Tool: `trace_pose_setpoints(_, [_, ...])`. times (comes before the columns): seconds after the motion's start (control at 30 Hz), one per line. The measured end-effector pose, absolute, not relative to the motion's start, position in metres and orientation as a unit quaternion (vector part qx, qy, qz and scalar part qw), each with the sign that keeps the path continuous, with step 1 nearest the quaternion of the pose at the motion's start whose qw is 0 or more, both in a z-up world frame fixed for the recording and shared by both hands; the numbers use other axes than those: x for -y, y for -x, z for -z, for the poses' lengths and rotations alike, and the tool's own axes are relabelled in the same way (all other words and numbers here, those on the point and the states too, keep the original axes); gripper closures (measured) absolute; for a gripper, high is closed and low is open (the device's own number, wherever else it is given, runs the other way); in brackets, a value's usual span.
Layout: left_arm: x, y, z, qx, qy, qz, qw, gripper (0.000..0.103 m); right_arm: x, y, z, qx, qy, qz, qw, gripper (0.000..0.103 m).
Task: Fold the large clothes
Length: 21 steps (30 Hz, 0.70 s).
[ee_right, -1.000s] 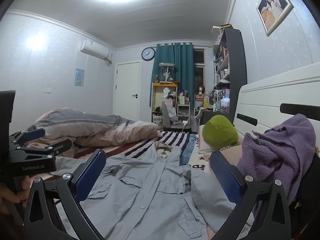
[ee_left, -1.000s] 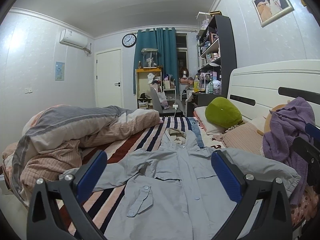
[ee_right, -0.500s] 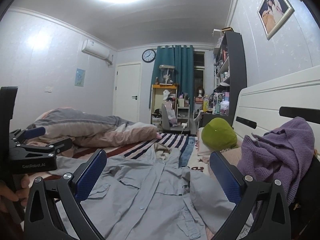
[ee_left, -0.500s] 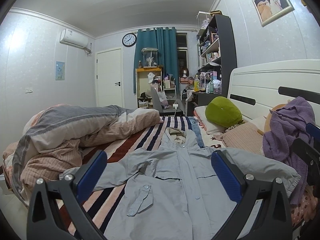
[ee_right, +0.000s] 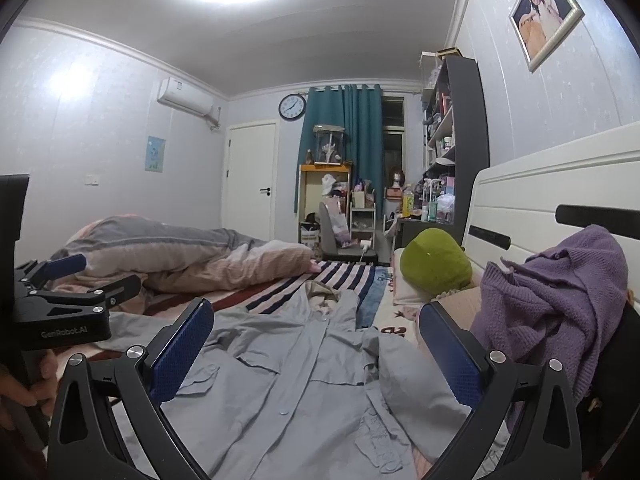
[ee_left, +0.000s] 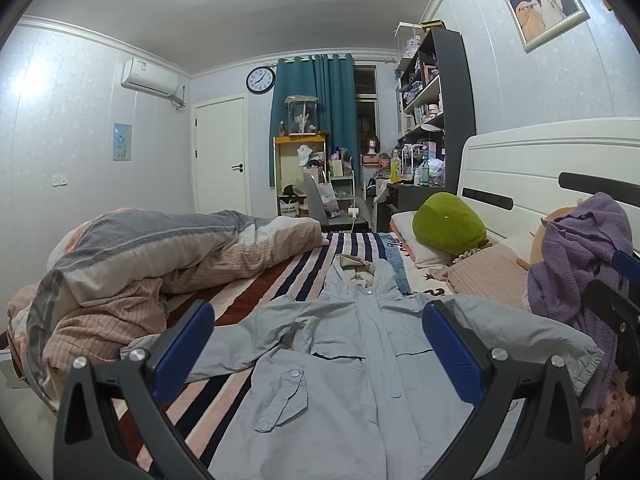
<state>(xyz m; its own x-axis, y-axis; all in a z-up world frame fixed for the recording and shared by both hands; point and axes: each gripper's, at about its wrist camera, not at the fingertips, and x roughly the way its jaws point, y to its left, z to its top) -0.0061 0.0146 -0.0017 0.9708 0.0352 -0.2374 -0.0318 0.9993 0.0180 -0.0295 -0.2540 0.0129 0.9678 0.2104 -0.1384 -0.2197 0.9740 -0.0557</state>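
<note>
While both grippers' fingers (ee_left: 450, 354) gape empty, grey jacket (ee_left: 352, 360) lengthwise, hood away.

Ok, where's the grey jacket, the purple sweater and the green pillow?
grey jacket (ee_left: 360, 364): left wrist view, on its front by the button strip.
purple sweater (ee_right: 560, 304): right wrist view, on the middle of the knitted heap.
green pillow (ee_left: 450, 220): left wrist view, on its rounded top.

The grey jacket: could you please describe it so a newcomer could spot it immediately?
Start at the bed with the striped sheet. The grey jacket lies spread flat across it, hood pointing away. Unlike the bunched purple knit and rumpled duvet on either side, it is pale, smooth and snap-buttoned.
</note>
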Motion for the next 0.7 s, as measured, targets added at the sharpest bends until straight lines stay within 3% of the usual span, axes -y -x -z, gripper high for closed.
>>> trace_pose_setpoints(0.4, [-0.012, 0.012, 0.004, -0.118, -0.013, -0.023, 0.993, 0.001, 0.252, 0.025, -0.01, -0.094, 0.014, -0.147, 0.985, 0.0])
trace_pose_setpoints(0.7, [-0.055, 0.002, 0.024, -0.161, 0.016, -0.026, 0.986, 0.001, 0.237, 0.017, -0.006, -0.107, 0.021, -0.153, 0.982, 0.0])
